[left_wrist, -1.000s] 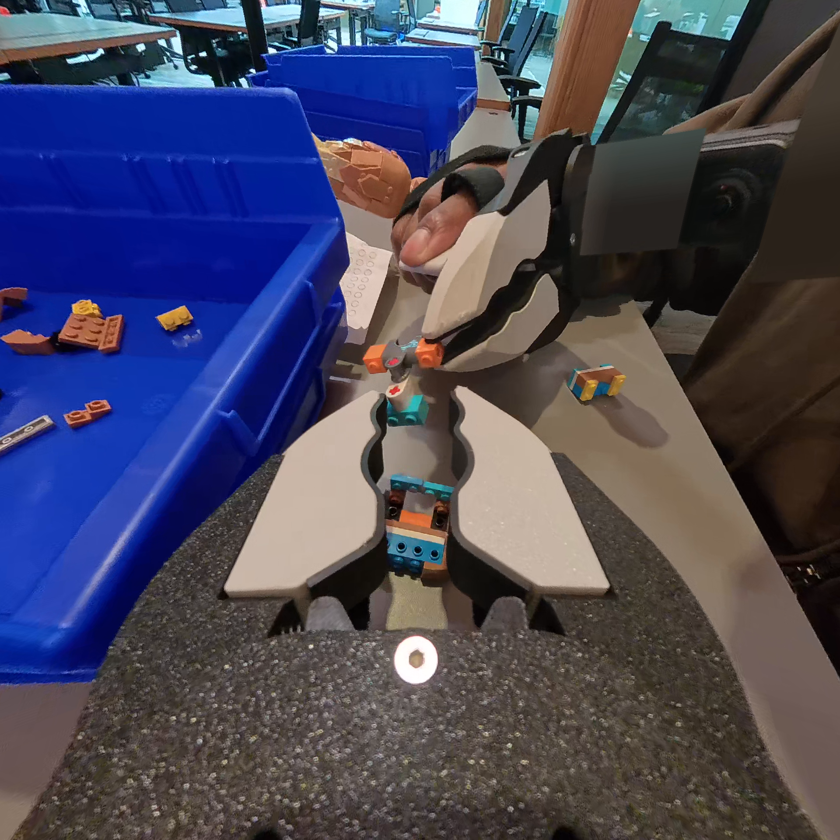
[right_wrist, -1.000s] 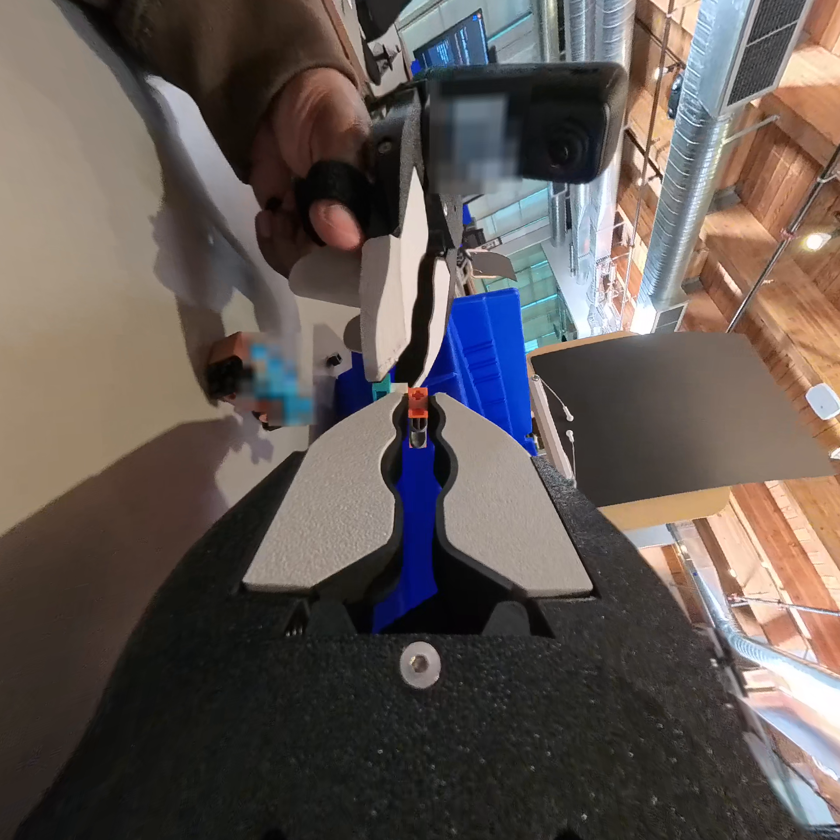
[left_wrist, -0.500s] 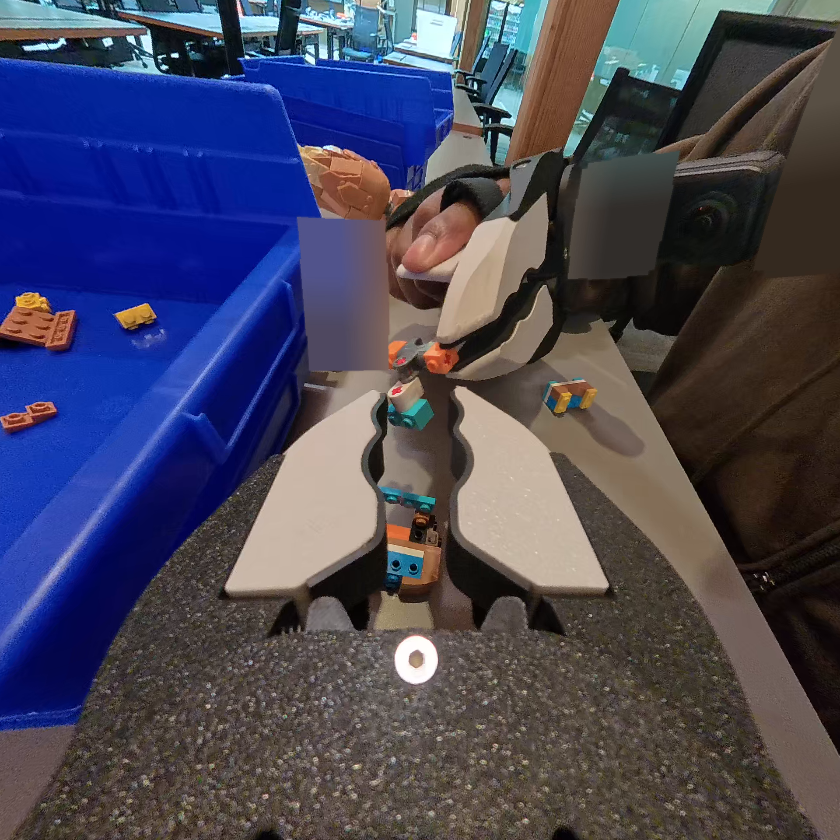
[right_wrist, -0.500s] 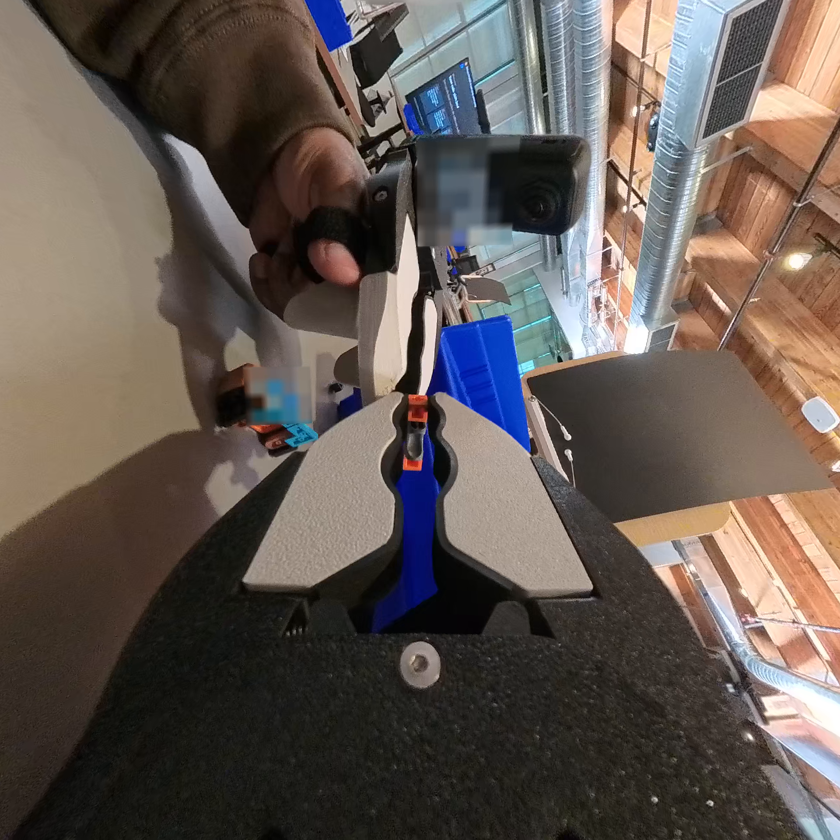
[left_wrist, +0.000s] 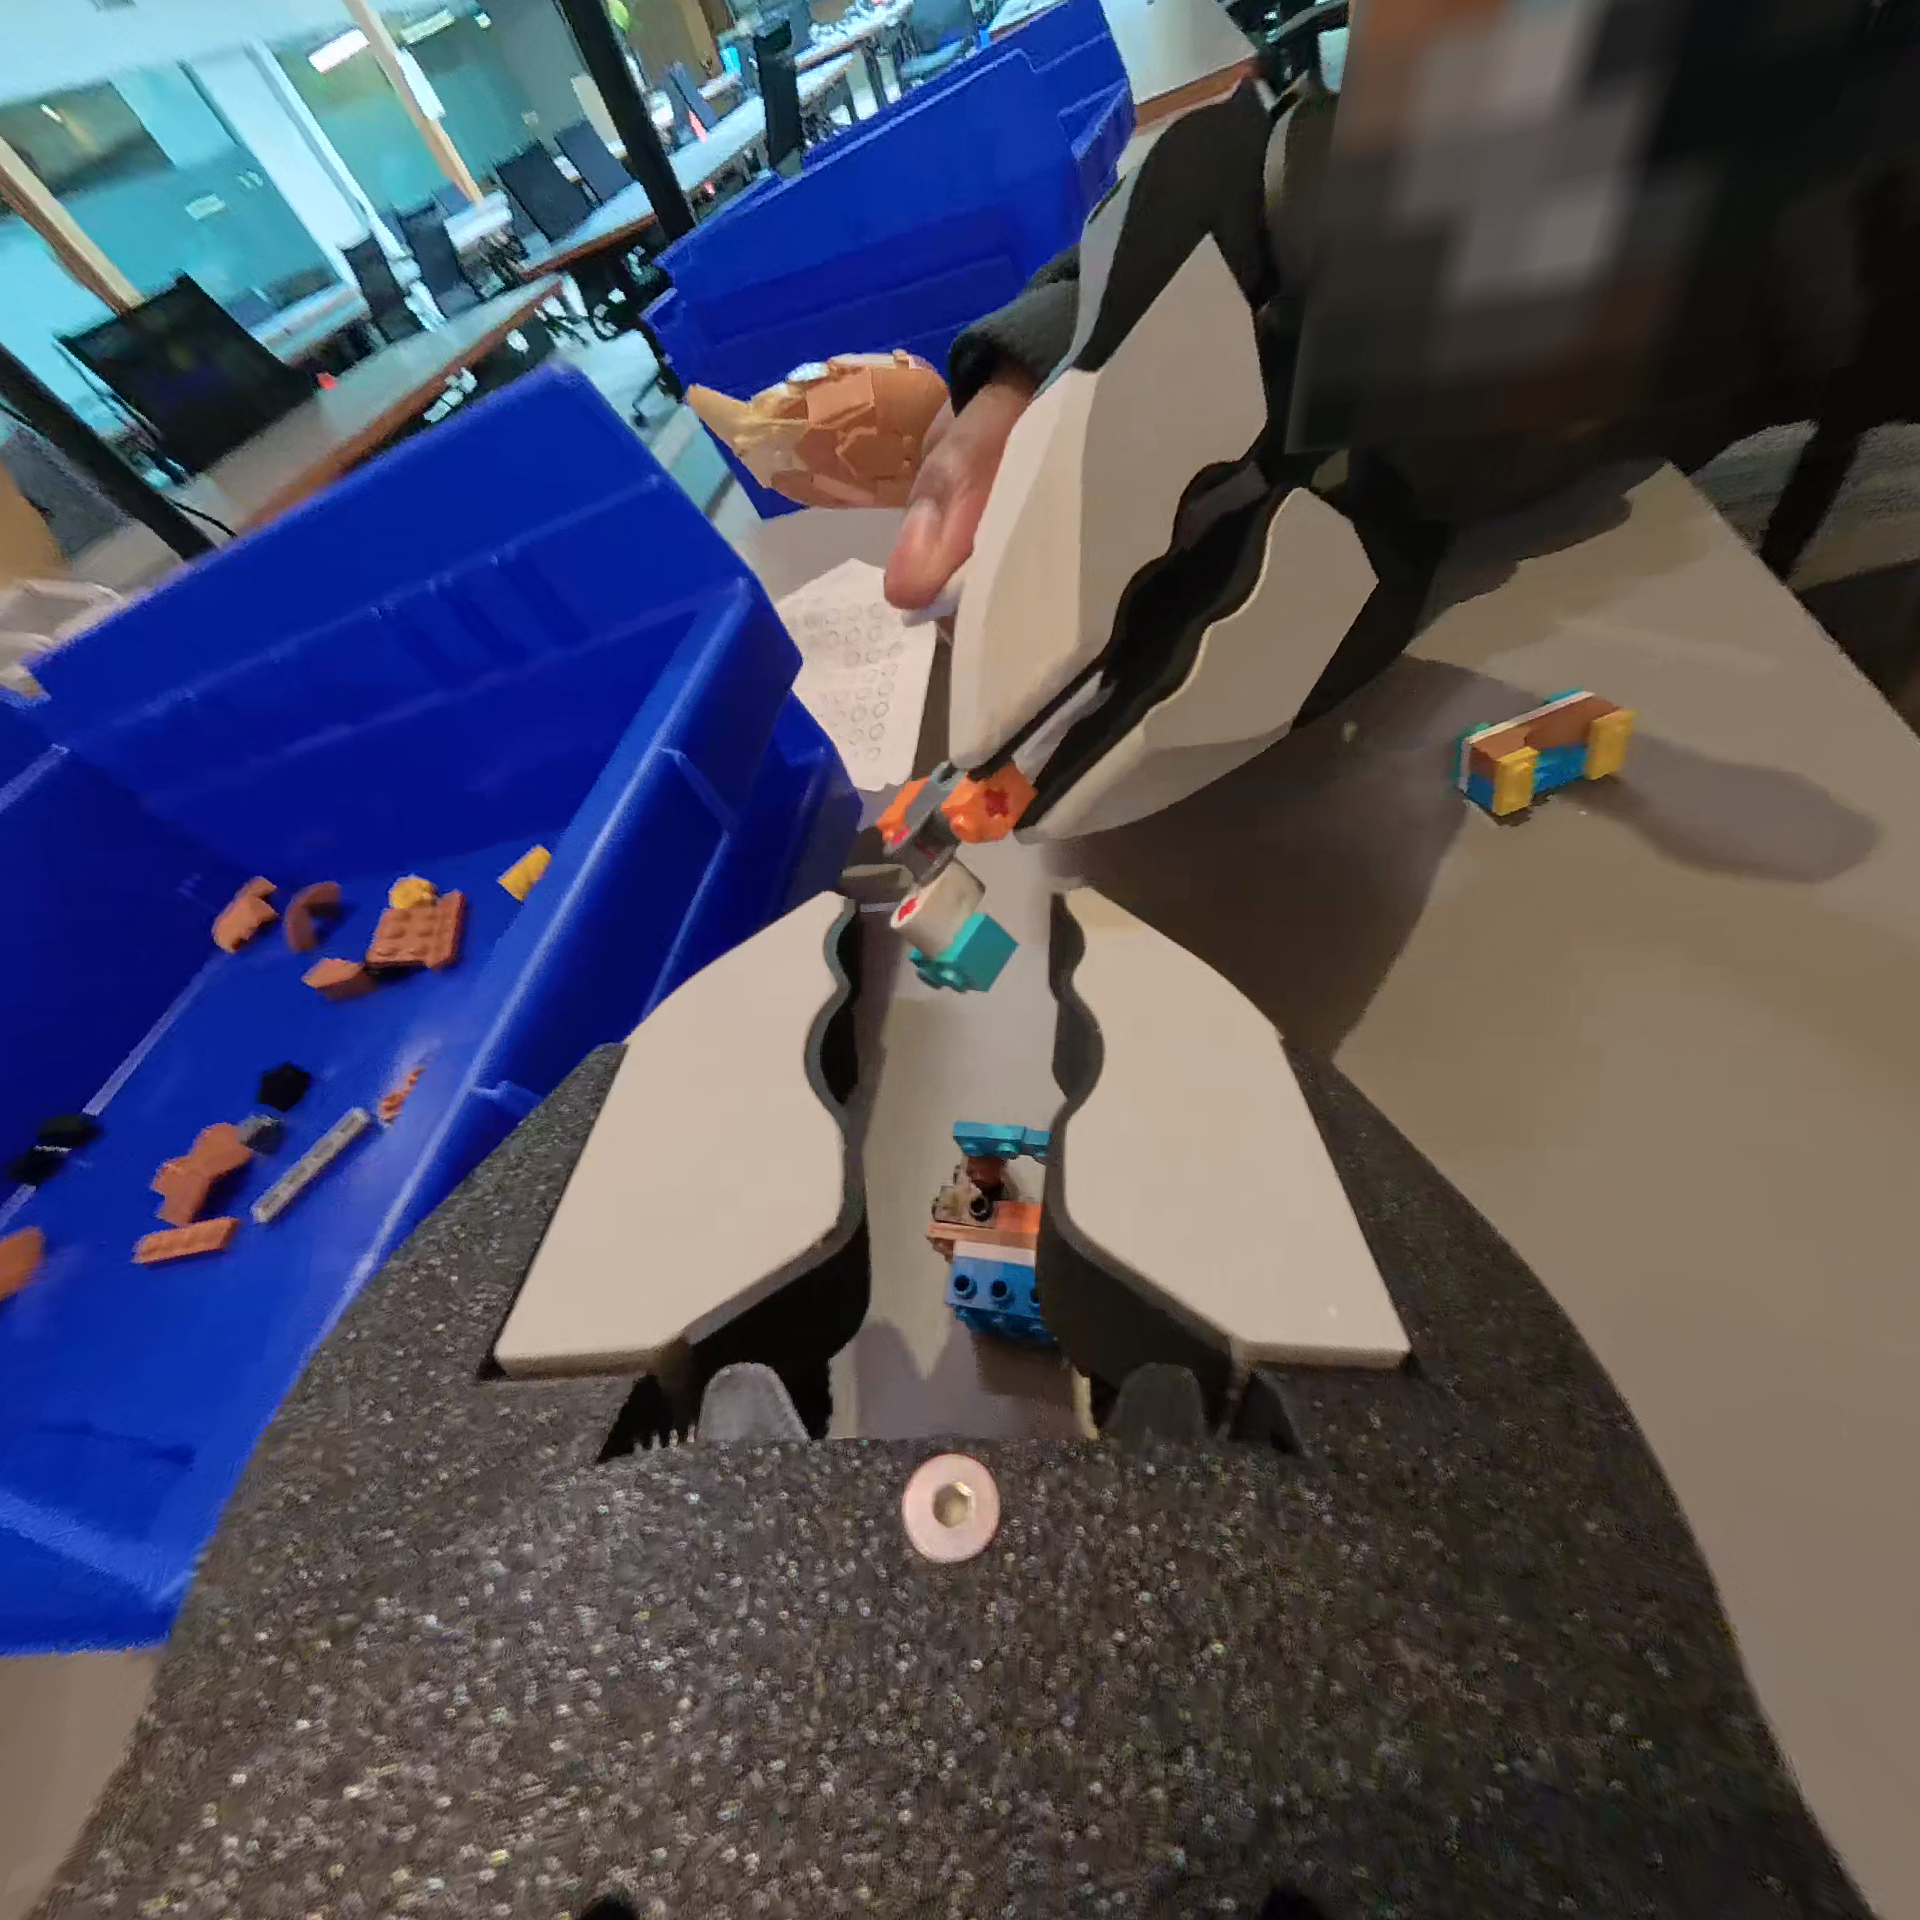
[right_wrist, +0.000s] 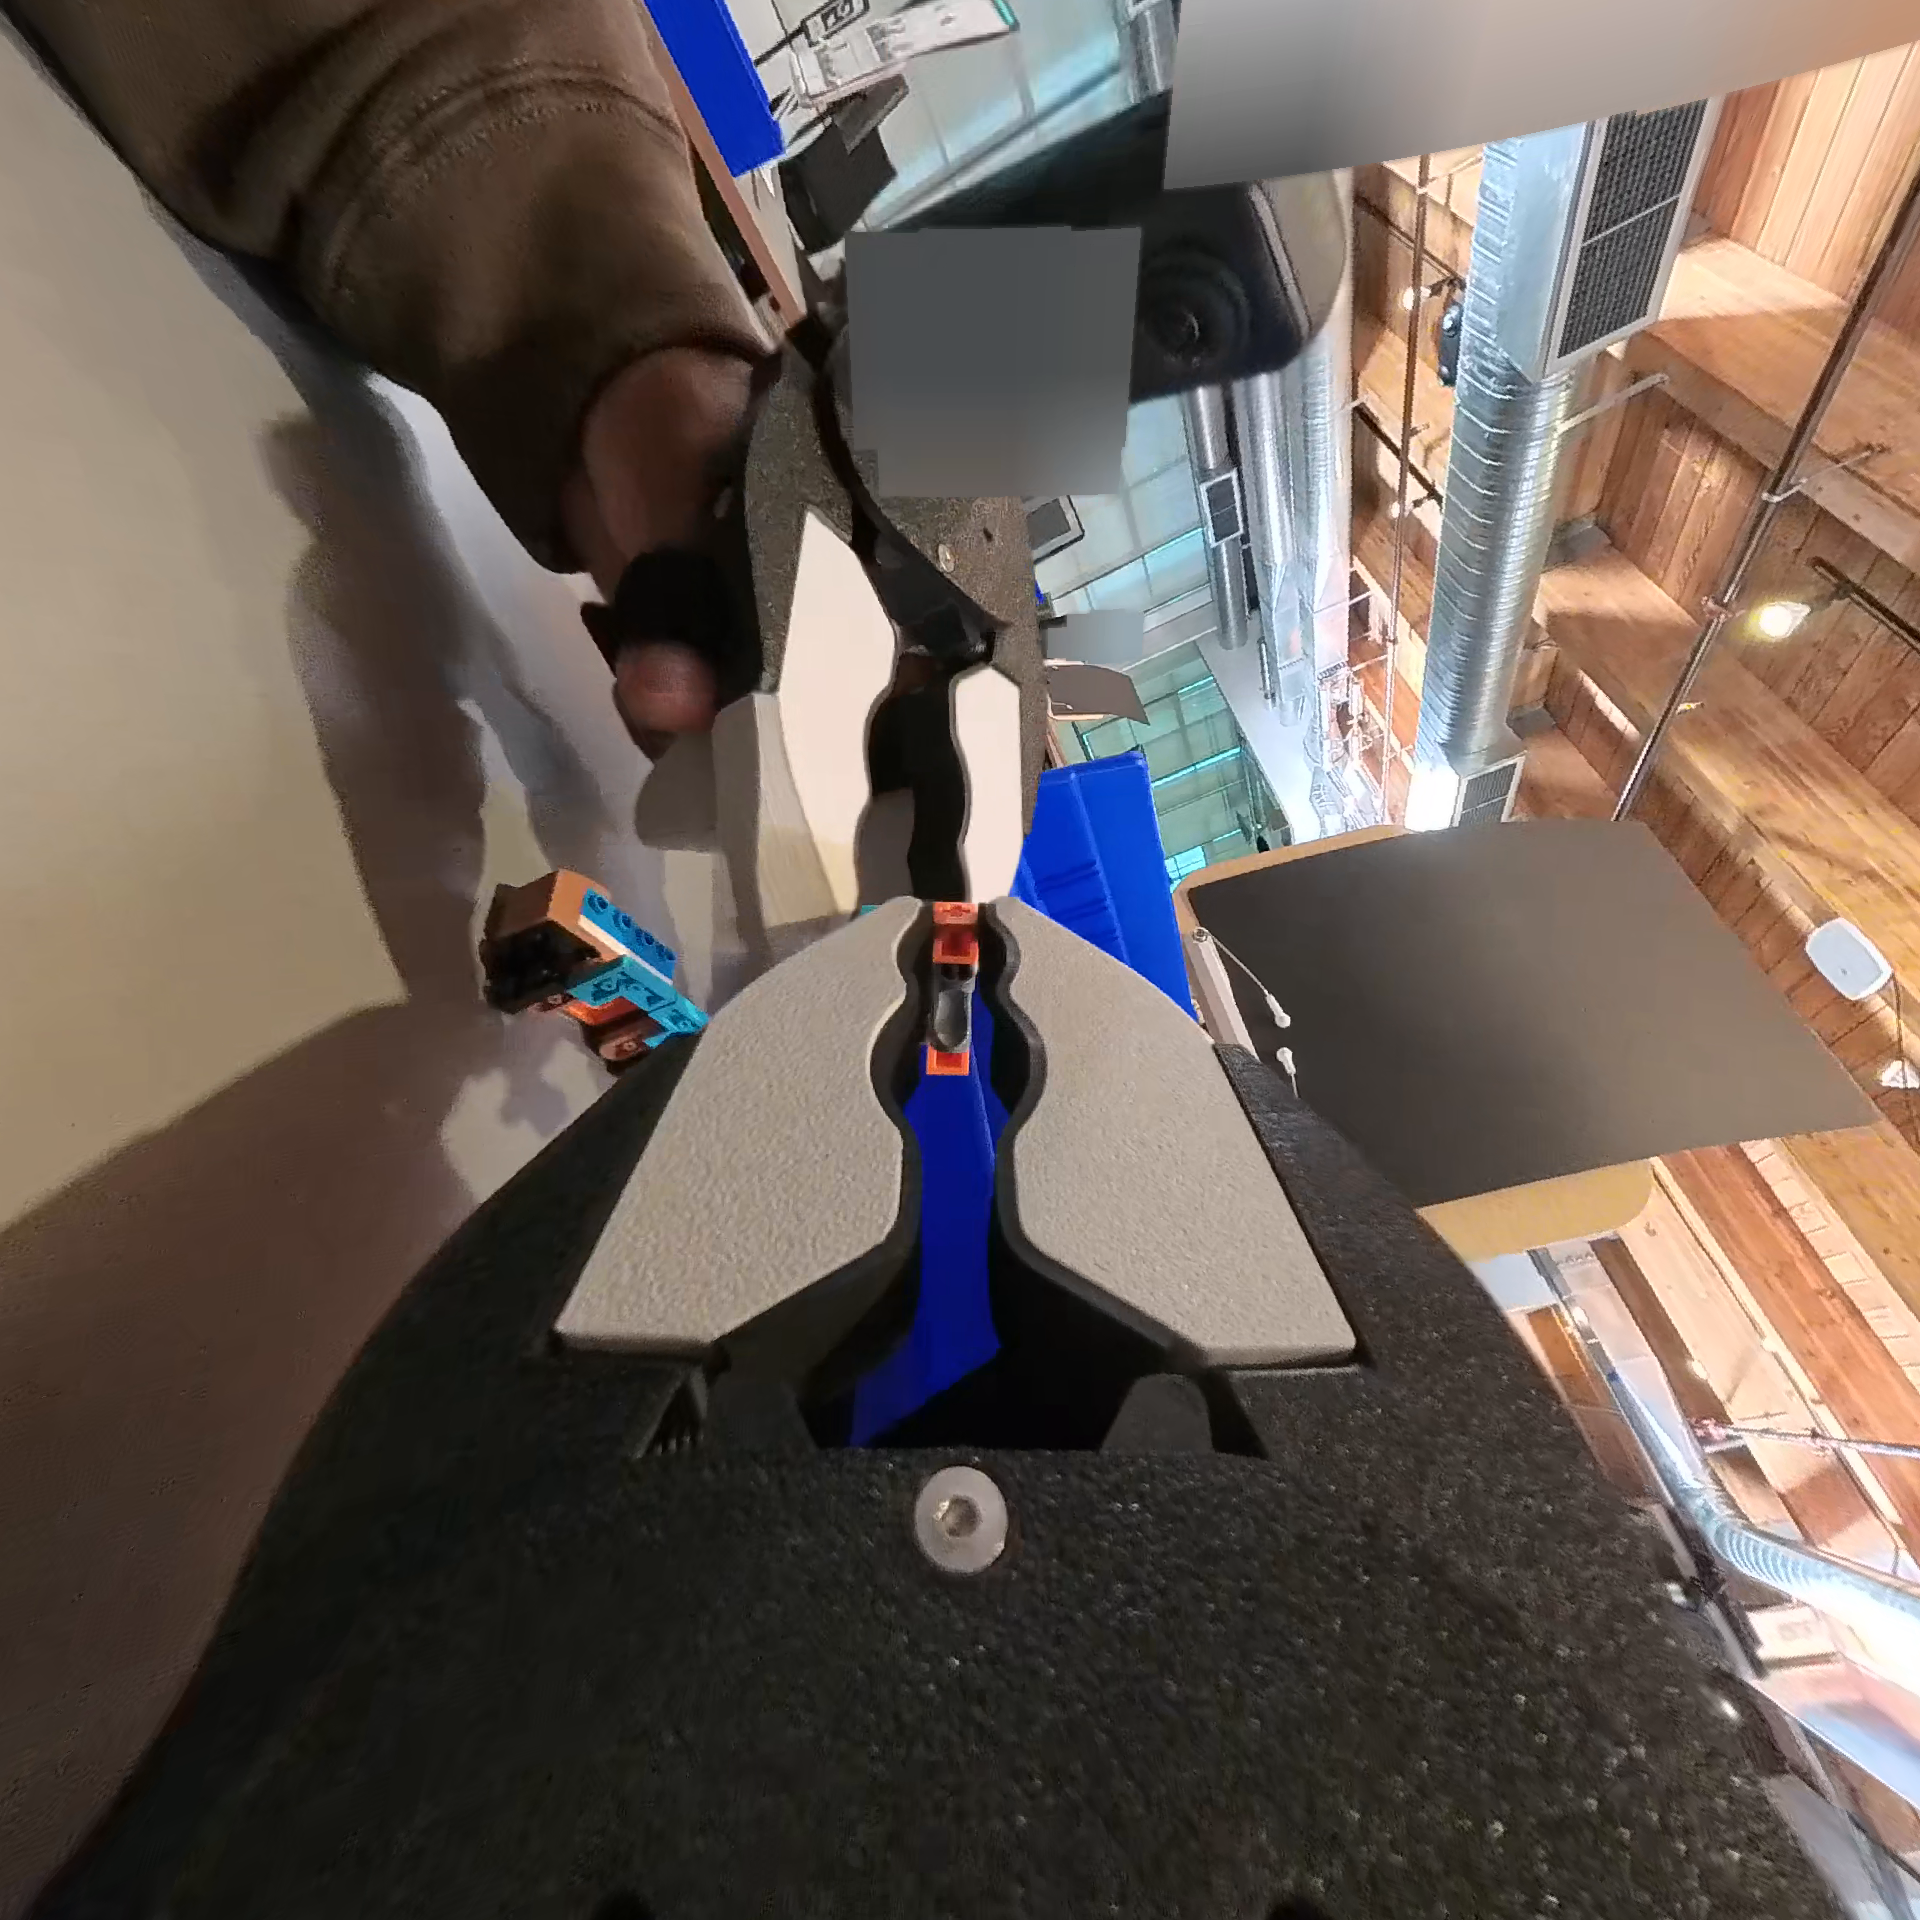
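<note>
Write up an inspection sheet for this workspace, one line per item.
Surface: grey table, bare at the right.
Job's things: orange-and-grey brick piece with a white-and-teal end hanging from it; small blue, orange and teal brick build on the table.
Clutter: blue bin holding loose brown, yellow and black bricks; yellow-and-blue brick block; brown brick shape; dotted white sheet.
Grippers: right gripper shut on the orange-and-grey brick piece; left gripper open, empty.
Cables: nothing seen.
Surroundings: more blue bins, desks, chairs, ceiling ducts.
</note>
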